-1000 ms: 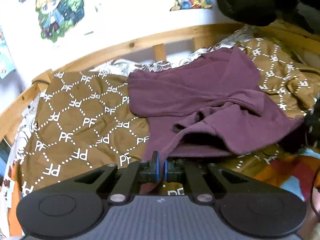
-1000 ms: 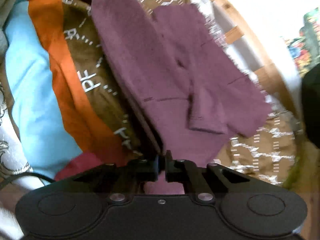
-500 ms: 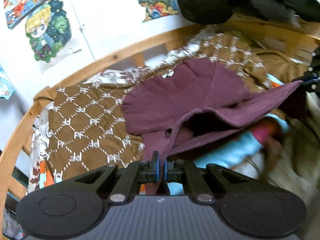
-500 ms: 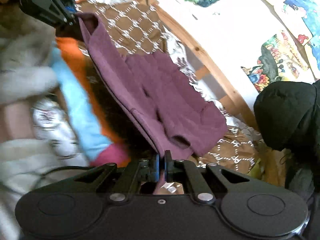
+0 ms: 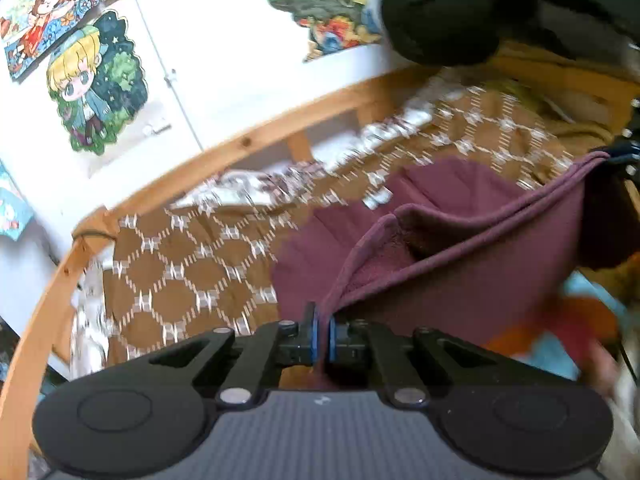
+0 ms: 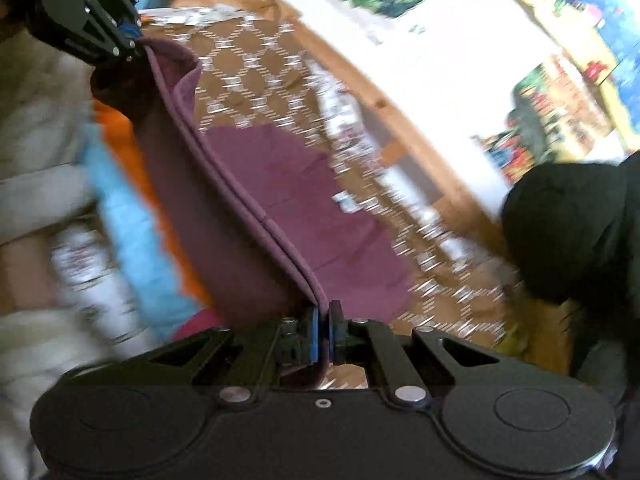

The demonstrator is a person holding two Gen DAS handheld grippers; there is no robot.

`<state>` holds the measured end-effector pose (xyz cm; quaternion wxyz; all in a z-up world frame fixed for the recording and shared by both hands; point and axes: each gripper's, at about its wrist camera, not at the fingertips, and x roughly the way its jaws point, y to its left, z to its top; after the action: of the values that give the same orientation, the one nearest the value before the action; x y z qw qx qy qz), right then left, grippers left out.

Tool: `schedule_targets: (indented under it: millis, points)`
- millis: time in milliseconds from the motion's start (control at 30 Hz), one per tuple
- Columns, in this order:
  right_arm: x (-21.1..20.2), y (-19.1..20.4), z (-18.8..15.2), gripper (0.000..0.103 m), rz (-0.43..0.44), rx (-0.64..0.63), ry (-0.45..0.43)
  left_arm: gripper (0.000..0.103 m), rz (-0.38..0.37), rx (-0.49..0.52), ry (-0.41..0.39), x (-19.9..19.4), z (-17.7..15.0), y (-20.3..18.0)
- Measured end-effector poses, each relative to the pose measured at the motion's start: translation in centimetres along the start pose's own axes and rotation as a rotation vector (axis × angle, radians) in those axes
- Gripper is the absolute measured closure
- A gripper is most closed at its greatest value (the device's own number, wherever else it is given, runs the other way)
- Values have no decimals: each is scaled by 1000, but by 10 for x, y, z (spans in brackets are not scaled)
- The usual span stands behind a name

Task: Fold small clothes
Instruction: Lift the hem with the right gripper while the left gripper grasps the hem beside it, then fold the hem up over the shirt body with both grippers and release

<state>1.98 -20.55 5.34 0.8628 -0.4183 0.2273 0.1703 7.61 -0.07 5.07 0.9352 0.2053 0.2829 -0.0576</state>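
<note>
A small maroon fleece garment (image 5: 460, 280) hangs stretched between both grippers above a brown patterned blanket (image 5: 180, 272). My left gripper (image 5: 320, 332) is shut on one corner of its hem. My right gripper (image 6: 323, 330) is shut on the other corner. The hem (image 6: 240, 188) runs taut from one gripper to the other, and the lower part of the garment (image 6: 300, 208) still drapes onto the blanket. In the right wrist view the left gripper (image 6: 128, 46) shows at the top left, pinching the cloth. The right gripper (image 5: 624, 156) peeks in at the left wrist view's right edge.
A curved wooden bed rail (image 5: 248, 144) borders the blanket, with a white wall and cartoon posters (image 5: 92, 80) behind. A black bulky garment (image 5: 440, 12) sits at the far right corner. Blue and orange cloth (image 6: 132, 220) lies below the hanging garment.
Both grippers have risen with the maroon garment, lifting its hem off the blanket and pulling it taut. The sleeves that lay spread earlier now hang or trail below.
</note>
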Motion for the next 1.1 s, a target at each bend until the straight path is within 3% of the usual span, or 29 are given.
schedule_targets:
  millis: [133,333,567,700,767,833,900,1000,1100]
  points:
    - [62,-20,14,99,-133,11,-28,97,46,-30,-13,69,42,7]
    - [178,-47,18,99,-266,176,-53,97,104,-28,0,179,71,4]
    - [278,-60,13,97,-241,274,-32,95,23,-226,142,279,63,18]
    - [308,-55,5,89,-201,325,17,90,-14,-282,179,299,58,22]
    - [312,-57,-4,77,-168,393,37,75,-19,-289,170,299,53,26]
    - [311,-61,-13,61,-143,470,45,34,-6,-305,164,294,54,31]
    - [303,-68,-20,28,-120,573,30,20,-20,-345,136,286,55,41]
    - [290,-82,-29,13,-83,714,-4,9,-55,-404,111,273,57,58]
    - [277,-86,-32,4,-57,758,-45,4,-36,-428,102,255,52,72]
